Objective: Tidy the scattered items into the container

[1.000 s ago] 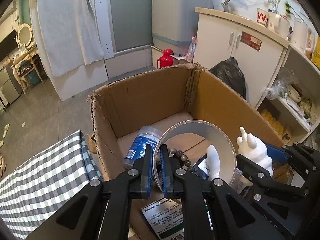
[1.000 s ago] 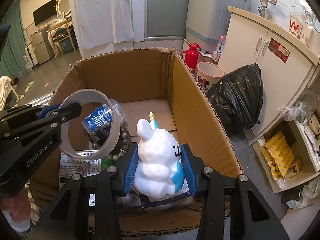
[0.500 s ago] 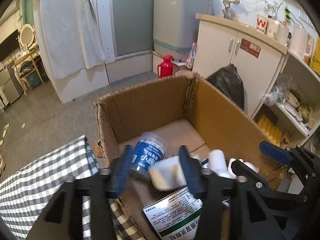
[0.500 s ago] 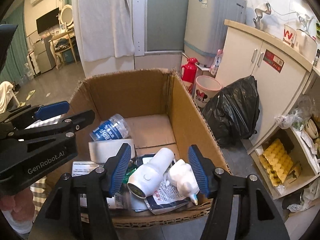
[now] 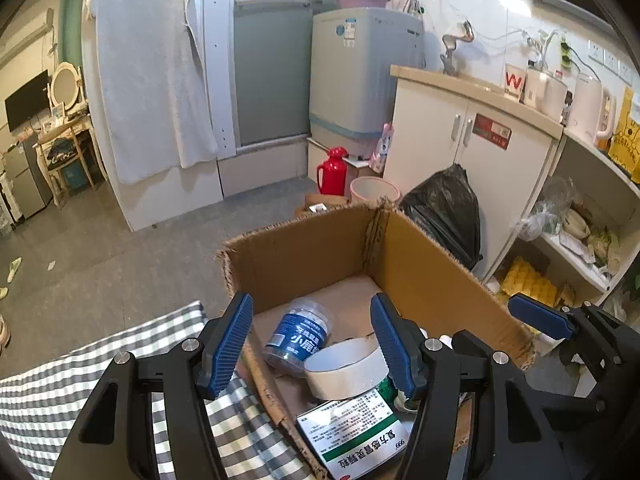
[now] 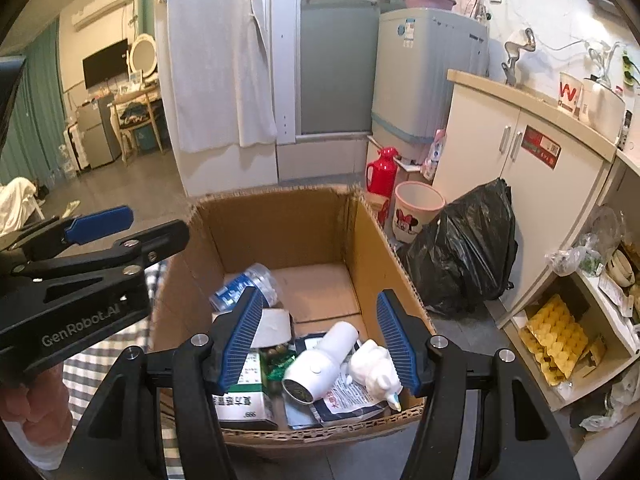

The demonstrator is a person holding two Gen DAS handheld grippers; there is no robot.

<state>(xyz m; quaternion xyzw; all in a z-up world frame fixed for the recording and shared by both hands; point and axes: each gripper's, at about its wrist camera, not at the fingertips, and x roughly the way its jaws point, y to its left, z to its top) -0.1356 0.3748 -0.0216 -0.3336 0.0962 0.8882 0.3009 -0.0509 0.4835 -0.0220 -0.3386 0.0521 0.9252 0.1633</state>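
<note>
The left gripper (image 6: 100, 224), seen from the right wrist camera, carries "GenRobot.AI" in pale letters on its black arm. A green-and-white medicine box (image 5: 354, 434) in the cardboard box (image 5: 424, 276) shows "999" beside Chinese characters that appear upside down, and the blue-labelled bottle (image 5: 298, 338) has Chinese characters too. On the counter, a white cup (image 6: 569, 93) bears a red "W".

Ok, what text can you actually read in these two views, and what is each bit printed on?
"GenRobot.AI": side of the left gripper.
"999": medicine box in the cardboard box; its other print is too small.
"W": cup on the counter.
Blue jar label and red cabinet sticker: unreadable.
</note>
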